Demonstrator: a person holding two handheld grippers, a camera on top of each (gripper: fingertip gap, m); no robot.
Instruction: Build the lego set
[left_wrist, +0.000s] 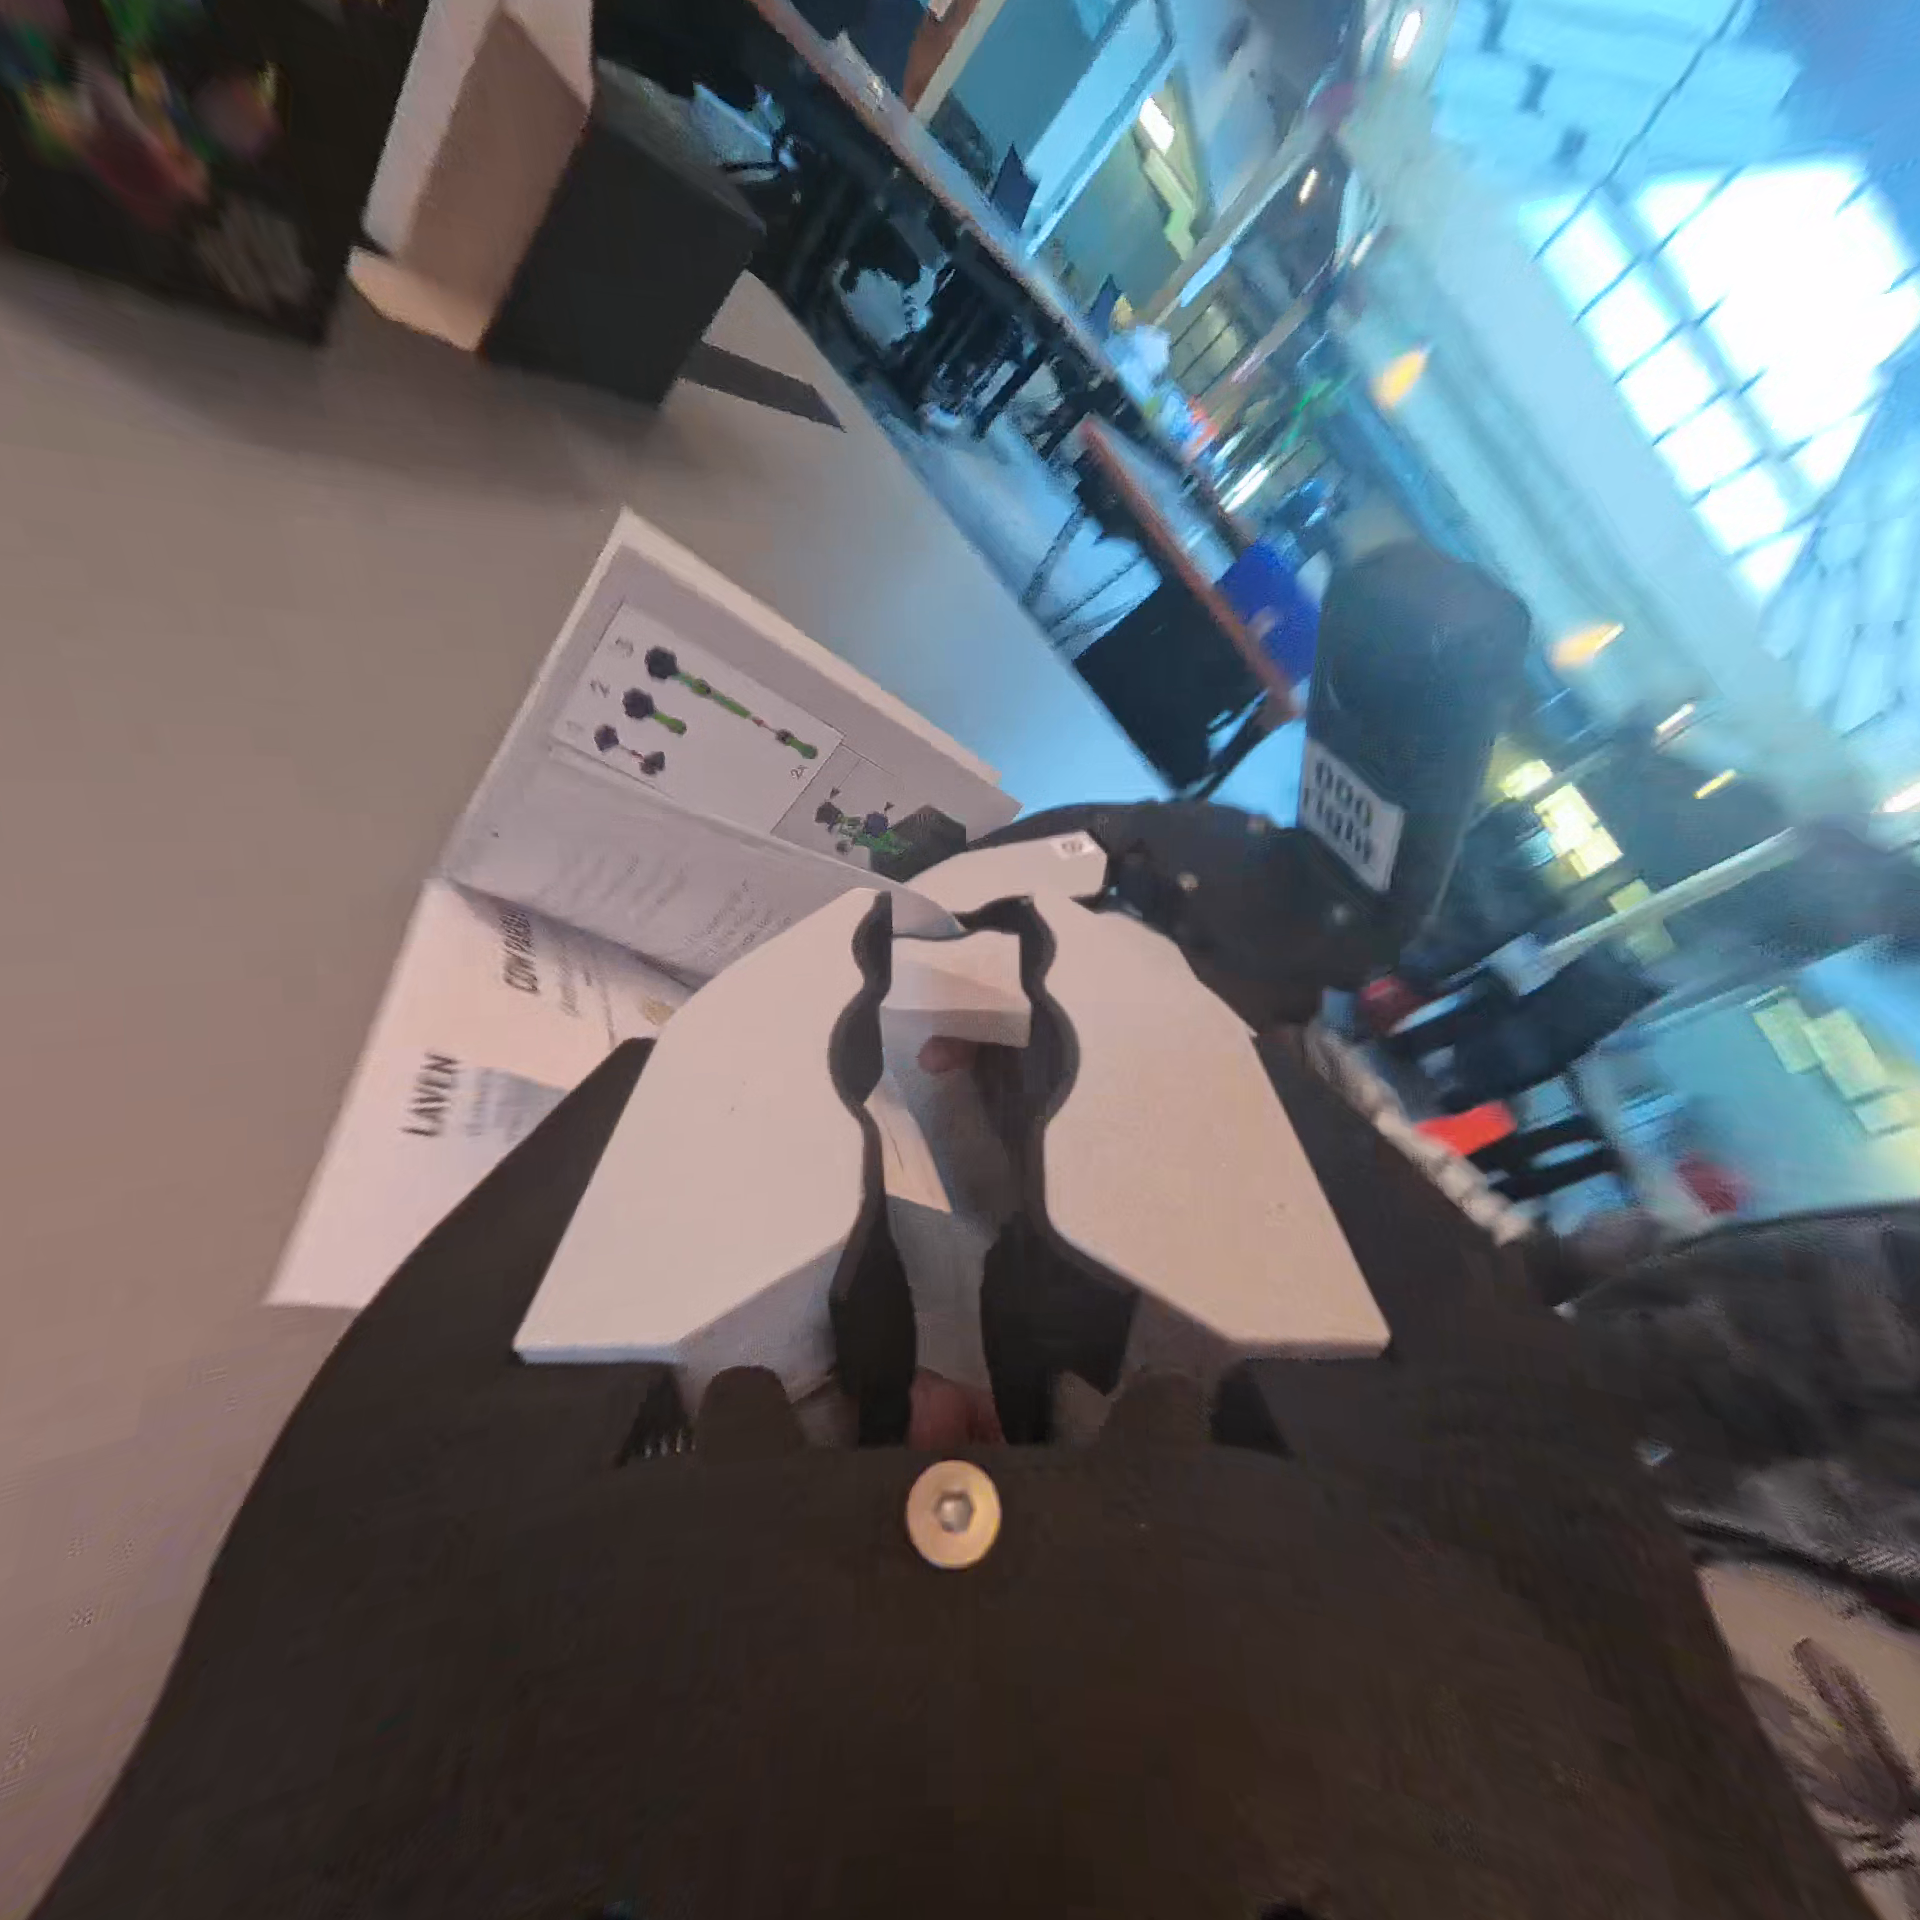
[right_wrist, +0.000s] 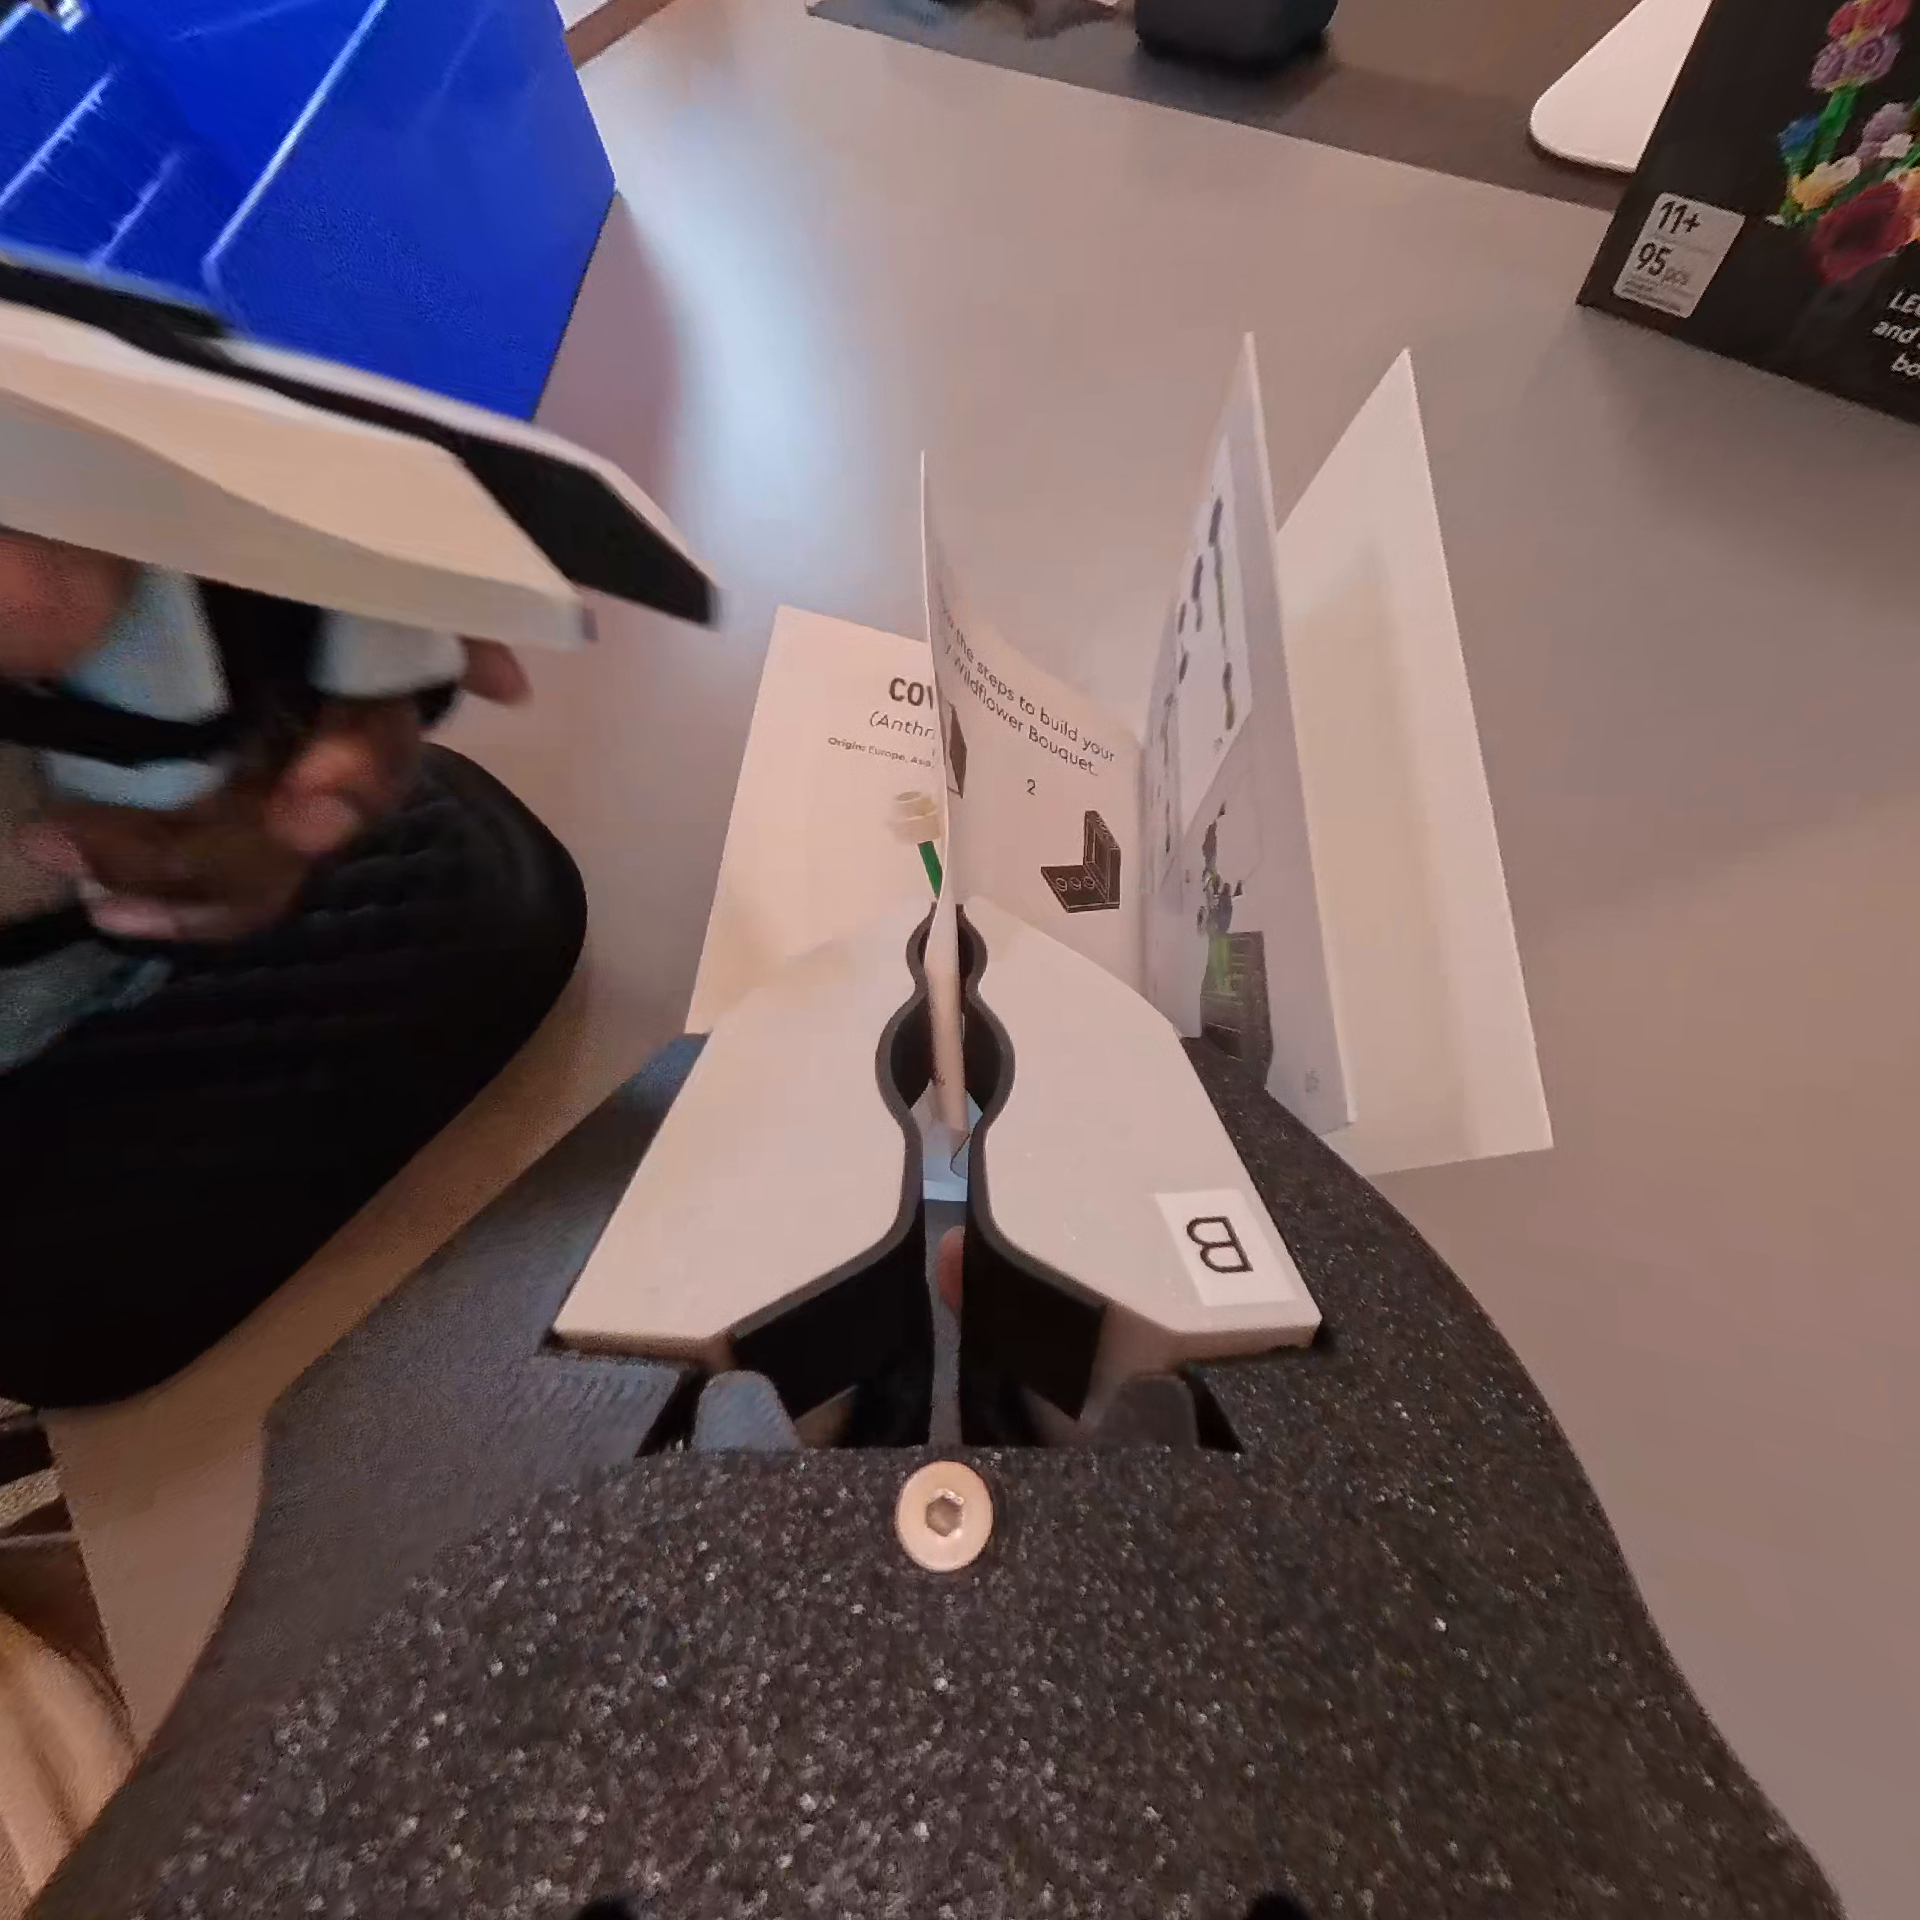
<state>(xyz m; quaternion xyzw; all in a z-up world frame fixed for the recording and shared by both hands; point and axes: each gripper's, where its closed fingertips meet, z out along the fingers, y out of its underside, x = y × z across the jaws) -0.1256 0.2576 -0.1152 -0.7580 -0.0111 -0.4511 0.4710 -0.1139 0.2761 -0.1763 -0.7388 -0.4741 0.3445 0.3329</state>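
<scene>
Right wrist view shows my right gripper (right_wrist: 951, 914) with jaws clamped on one page of the instruction booklet (right_wrist: 1039, 790) lying open on the desk (right_wrist: 1039, 312), so I'd turn it slowly to avoid tearing, left gripper (left_wrist: 956, 914) jaws slightly apart, empty.
</scene>
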